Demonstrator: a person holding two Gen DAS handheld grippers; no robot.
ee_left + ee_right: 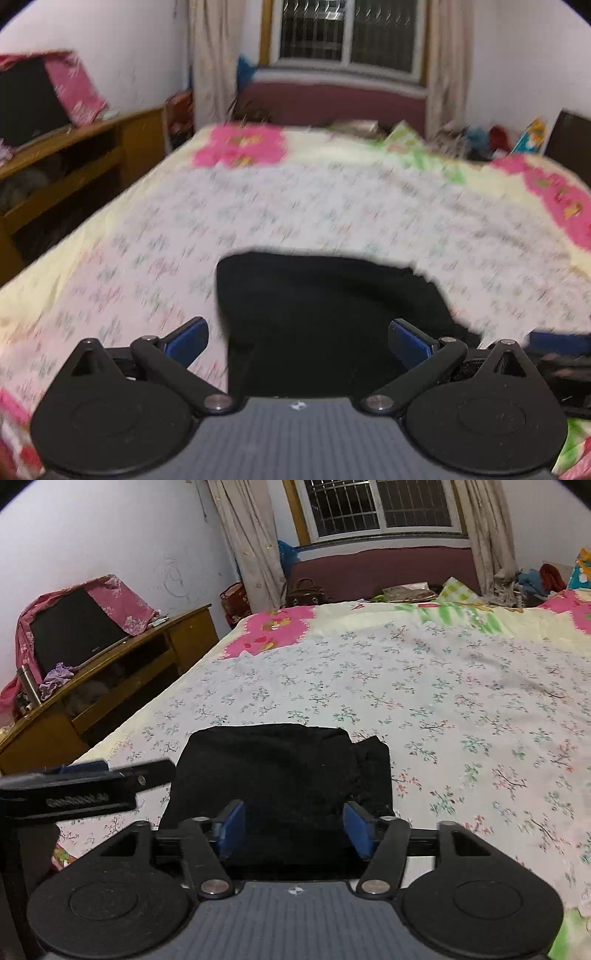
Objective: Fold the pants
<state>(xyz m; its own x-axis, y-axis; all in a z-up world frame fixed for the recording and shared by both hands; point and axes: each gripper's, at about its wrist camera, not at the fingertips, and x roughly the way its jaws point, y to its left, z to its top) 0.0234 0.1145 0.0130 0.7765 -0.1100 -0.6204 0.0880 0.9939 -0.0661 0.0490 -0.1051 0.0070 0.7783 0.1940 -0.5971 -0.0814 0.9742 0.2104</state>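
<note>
The black pants (280,771) lie folded into a compact bundle on the floral bedsheet (424,686), close to the bed's near edge. My right gripper (293,829) hovers over the bundle's near side, open, its blue pads (231,829) apart with no cloth pinched between them. In the left wrist view the same pants (325,314) fill the lower middle, blurred. My left gripper (297,341) stands wide open above them, blue pads (188,341) spread and holding nothing. In the right wrist view the left gripper (85,782) appears at the left edge, beside the bundle.
A wooden cabinet (110,686) with a cloth-draped black screen (74,627) runs along the bed's left side. A headboard (380,572), curtains and a barred window (380,506) lie beyond the bed. Bags and clutter (306,590) sit near the headboard.
</note>
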